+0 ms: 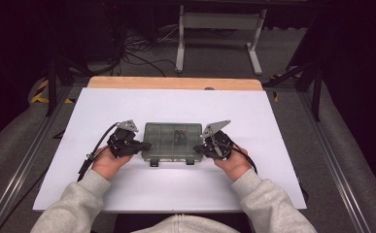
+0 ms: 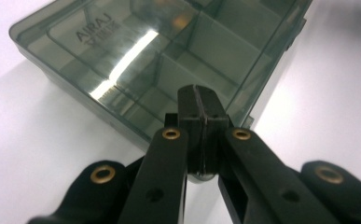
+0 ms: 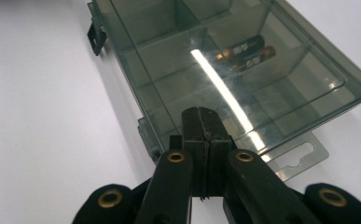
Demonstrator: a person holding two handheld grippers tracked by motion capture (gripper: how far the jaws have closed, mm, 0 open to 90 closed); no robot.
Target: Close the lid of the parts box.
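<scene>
On the box lid (image 2: 122, 51) — "AIRAJ" embossed

On the lid of the smoky clear compartment box (image 2: 136, 70), in the upper left of my left gripper view, I can read raised letters seen upside down: "AIRAJ". A second, smaller line sits beside it, too faint for me to make out. In my right gripper view, the two batteries (image 3: 246, 51) inside the box, in the upper right of the frame, carry pale print on their dark jackets, but it is too blurred to read.
</scene>
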